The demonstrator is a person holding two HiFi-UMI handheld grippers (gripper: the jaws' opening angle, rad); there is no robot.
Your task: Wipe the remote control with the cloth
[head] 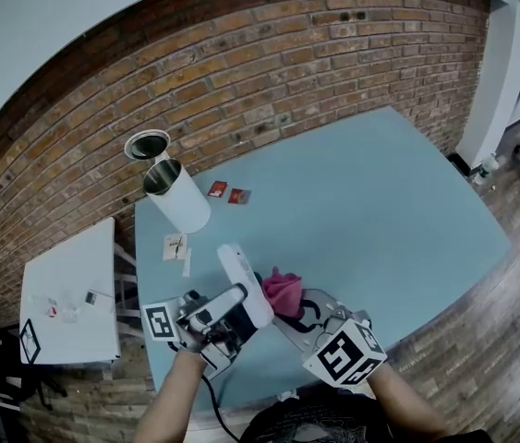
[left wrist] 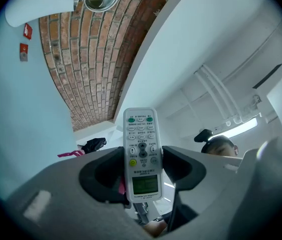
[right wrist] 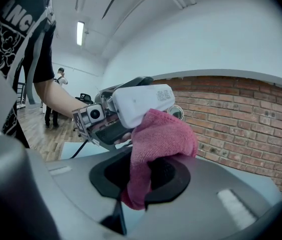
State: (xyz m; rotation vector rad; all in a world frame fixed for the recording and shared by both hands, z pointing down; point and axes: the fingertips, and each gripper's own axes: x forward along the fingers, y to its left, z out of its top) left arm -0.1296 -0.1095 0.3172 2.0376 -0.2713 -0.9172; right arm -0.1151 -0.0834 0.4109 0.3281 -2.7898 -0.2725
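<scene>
Remote control (left wrist: 142, 154), white, is clamped upright between the 2 fingers of the left gripper (left wrist: 142, 168) and held in the air above the blue table (head: 380, 201), near its near left corner. Its buttons and small green screen face that gripper's camera, but the print is too small to read. The right gripper (right wrist: 143, 176) is closed on the pink cloth (right wrist: 158, 134), which touches the remote. Toward the far left corner are a white open cylinder (head: 178, 197), 2 red packets (head: 217, 189) and paper slips (head: 175, 246). A brick wall (head: 287, 63) runs behind the far edge.
</scene>
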